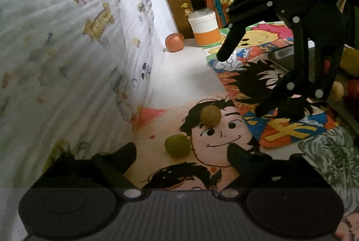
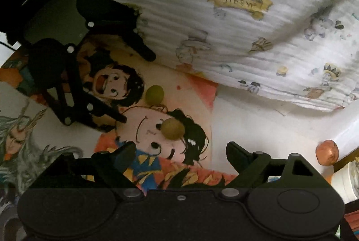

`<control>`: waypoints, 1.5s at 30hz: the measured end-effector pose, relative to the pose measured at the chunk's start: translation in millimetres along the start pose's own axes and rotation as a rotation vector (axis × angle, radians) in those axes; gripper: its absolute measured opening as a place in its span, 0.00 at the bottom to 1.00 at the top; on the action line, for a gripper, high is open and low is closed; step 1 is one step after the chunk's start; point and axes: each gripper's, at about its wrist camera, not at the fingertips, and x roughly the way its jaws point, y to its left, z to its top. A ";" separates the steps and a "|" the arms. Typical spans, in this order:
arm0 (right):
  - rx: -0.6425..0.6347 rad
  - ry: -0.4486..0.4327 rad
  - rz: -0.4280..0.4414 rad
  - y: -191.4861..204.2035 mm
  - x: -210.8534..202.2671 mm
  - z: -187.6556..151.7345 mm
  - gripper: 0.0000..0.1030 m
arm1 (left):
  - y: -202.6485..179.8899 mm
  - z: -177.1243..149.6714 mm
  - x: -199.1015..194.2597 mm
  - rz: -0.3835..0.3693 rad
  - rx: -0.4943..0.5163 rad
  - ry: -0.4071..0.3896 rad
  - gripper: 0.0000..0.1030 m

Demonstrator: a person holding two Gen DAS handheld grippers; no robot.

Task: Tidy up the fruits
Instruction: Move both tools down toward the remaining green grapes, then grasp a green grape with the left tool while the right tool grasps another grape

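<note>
A green round fruit (image 1: 177, 146) lies on the cartoon-printed cloth (image 1: 157, 128) just ahead of my left gripper (image 1: 181, 153), which is open and empty. A brownish round fruit (image 1: 210, 116) lies a little farther on. My right gripper (image 2: 181, 151) is open and empty, with the brownish fruit (image 2: 173, 128) just beyond its fingertips and the green fruit (image 2: 154, 94) farther away. A reddish-orange fruit (image 1: 174, 42) sits at the far edge by the quilt; it also shows in the right wrist view (image 2: 327, 152). The right gripper (image 1: 240, 83) shows in the left view and the left gripper (image 2: 134, 88) in the right view.
A white patterned quilt (image 1: 67, 50) rises along the left side. A white and orange jar (image 1: 204, 26) with yellow flowers stands at the back. A dark tray (image 1: 336, 104) at the right holds more fruits, yellow (image 1: 351, 61) and red (image 1: 354, 87).
</note>
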 end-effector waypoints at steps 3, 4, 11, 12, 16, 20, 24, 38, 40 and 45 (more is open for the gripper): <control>-0.009 -0.002 0.008 -0.7 8.2 2.0 0.76 | 0.8 0.5 4.7 0.001 0.001 0.009 0.77; -0.013 -0.001 0.014 -0.4 11.1 2.2 0.72 | 1.3 0.7 5.7 0.001 0.002 0.009 0.75; -0.032 0.013 0.058 1.9 22.0 5.3 0.59 | 5.2 3.0 9.9 -0.012 0.005 0.021 0.62; -0.038 0.015 0.063 2.2 23.1 5.6 0.56 | 6.0 3.3 10.4 -0.014 0.005 0.022 0.60; -0.041 0.011 0.067 1.5 27.6 7.7 0.50 | 7.6 4.2 13.1 -0.016 0.001 0.027 0.54; -0.043 0.007 0.060 0.1 30.6 8.6 0.47 | 8.1 5.4 15.7 -0.017 0.001 0.029 0.49; -0.043 0.004 0.062 -0.8 33.3 9.2 0.47 | 8.3 6.8 17.8 -0.022 0.002 0.032 0.43; -0.008 -0.016 0.126 -8.6 39.2 9.0 0.31 | 11.7 9.2 22.1 -0.037 -0.025 0.048 0.29; -0.005 -0.019 0.118 -7.7 39.0 8.1 0.31 | 11.8 9.7 21.8 -0.036 -0.032 0.050 0.29; 0.004 -0.021 0.071 -2.7 37.3 6.8 0.30 | 15.6 11.5 21.3 -0.035 -0.081 0.068 0.29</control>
